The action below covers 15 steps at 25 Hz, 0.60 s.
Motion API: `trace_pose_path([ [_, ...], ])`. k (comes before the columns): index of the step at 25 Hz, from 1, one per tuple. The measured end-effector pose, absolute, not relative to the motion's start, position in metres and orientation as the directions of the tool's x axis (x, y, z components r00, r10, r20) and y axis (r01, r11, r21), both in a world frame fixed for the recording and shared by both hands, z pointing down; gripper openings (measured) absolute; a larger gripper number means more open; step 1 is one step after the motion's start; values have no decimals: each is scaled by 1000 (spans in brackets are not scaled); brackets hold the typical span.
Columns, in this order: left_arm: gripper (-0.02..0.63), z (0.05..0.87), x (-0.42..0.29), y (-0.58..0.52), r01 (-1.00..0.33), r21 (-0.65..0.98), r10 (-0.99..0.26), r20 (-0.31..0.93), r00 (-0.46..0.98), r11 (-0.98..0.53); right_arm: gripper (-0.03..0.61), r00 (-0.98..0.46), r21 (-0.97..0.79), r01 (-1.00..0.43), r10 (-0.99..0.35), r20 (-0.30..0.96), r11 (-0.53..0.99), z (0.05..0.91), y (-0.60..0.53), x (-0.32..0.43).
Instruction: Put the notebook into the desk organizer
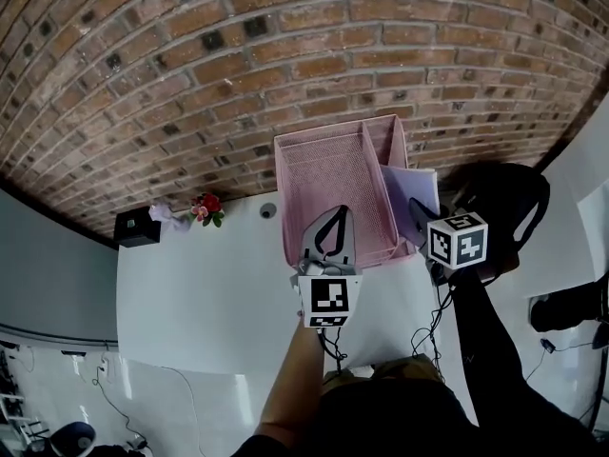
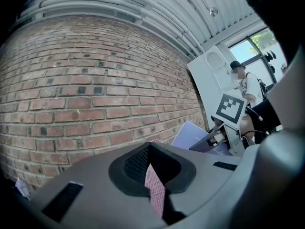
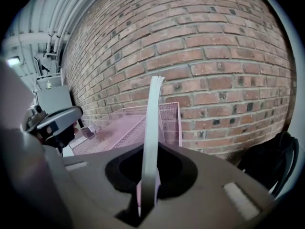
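The pink mesh desk organizer (image 1: pixel 333 184) stands on the white table (image 1: pixel 209 293) against the brick wall. My left gripper (image 1: pixel 335 217) is at its near edge, shut on a strip of the pink mesh (image 2: pixel 155 187). Just right of the organizer, my right gripper (image 1: pixel 417 208) is shut on the lavender notebook (image 1: pixel 414 188) and holds it upright. In the right gripper view the notebook (image 3: pixel 152 128) shows edge-on between the jaws, with the organizer (image 3: pixel 119 130) to its left and beyond it. The left gripper view shows the notebook (image 2: pixel 190 133) and the right gripper (image 2: pixel 213 138) off to the right.
A small bunch of red flowers (image 1: pixel 206 208), a black box (image 1: pixel 138 225) and a small round object (image 1: pixel 267 211) sit at the table's far left. A black bag or chair (image 1: pixel 504 203) is right of the table. A person (image 2: pixel 245 87) stands by a window.
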<state>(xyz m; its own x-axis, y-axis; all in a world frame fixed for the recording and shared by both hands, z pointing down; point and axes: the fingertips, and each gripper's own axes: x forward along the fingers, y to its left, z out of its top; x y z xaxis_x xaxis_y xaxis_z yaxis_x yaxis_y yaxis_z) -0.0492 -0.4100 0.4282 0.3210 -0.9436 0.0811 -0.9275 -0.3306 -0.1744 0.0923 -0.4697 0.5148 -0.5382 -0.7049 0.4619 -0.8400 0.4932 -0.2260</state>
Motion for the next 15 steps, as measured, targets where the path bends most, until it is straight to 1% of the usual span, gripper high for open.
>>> trace_pose_path([
  [5,5,436,-49,-420,-930,-175,-945,101,310,-324,29,-566,-276,-822,-658,497,498,533,-480,83],
  [10,5,441,-47,-429,-933,-172,-947,108,302,-317,30,-579,-290,-809,-611,539,511,552,-485,77],
  [15,5,447,-40,-437,-922,-189,-939,126,319,-338,31,-615,-338,-782,-561,554,524,559,-490,71],
])
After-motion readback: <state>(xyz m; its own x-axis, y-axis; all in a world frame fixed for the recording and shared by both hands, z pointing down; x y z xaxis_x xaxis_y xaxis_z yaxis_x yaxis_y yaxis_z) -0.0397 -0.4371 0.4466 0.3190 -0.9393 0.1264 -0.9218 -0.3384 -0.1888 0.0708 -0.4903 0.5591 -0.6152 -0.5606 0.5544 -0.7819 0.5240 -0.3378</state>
